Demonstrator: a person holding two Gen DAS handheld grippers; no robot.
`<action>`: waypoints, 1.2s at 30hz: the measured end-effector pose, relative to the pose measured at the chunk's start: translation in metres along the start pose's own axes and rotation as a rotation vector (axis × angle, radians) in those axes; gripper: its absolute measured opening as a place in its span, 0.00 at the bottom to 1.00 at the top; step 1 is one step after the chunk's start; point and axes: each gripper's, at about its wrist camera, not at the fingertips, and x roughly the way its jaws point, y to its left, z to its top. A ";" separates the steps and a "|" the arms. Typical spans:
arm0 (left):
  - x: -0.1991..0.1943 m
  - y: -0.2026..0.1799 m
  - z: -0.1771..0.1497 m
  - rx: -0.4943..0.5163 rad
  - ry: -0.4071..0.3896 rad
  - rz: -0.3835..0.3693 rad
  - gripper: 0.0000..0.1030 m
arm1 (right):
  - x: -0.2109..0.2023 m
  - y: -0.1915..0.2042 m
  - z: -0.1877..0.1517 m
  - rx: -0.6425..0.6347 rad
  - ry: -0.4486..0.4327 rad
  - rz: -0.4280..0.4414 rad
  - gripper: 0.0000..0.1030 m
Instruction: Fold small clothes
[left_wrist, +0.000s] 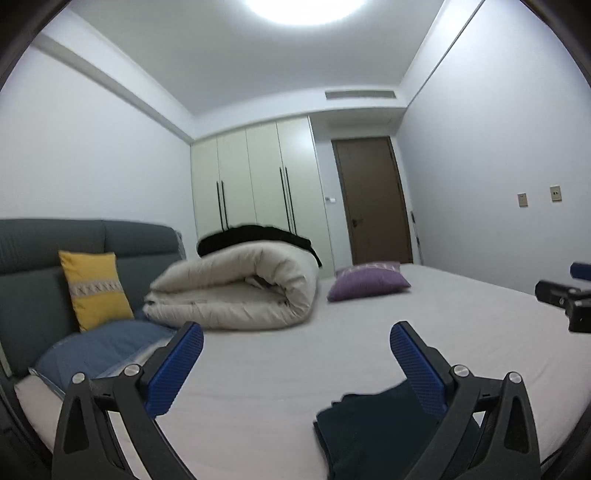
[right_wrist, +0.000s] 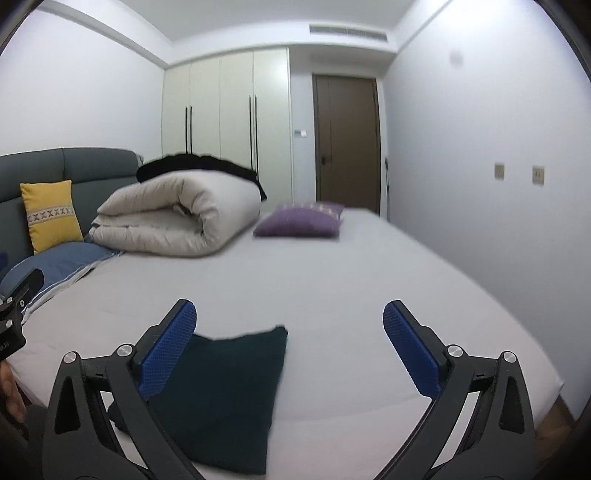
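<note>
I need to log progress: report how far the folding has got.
Done: the dark green cloth garment lies folded into a flat rectangle on the grey bed sheet. In hand: nothing; the left gripper and right gripper both have open, empty jaws. Left: no other unfolded small garment is visible.

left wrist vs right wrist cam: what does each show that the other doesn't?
Left wrist only: the bright round ceiling light, and the right hand-held gripper at the frame's right edge.

Right wrist only: the dark green folded cloth's full outline, lying flat on the bed; the left view catches only part of it. Also the left hand-held gripper's body at the left edge and part of a hand.

Both: the grey bed sheet, rolled cream duvet, yellow patterned cushion, purple cushion, white wardrobe, brown door. Each camera's own jaws stand open, empty.
</note>
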 end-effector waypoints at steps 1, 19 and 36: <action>-0.002 0.000 0.003 0.001 0.011 0.017 1.00 | -0.007 0.001 0.006 -0.003 -0.009 -0.002 1.00; 0.049 -0.013 -0.041 -0.037 0.554 -0.068 1.00 | -0.004 0.010 -0.003 0.043 0.269 0.030 1.00; 0.073 -0.011 -0.101 -0.107 0.763 -0.090 1.00 | 0.085 0.026 -0.098 0.058 0.594 0.006 1.00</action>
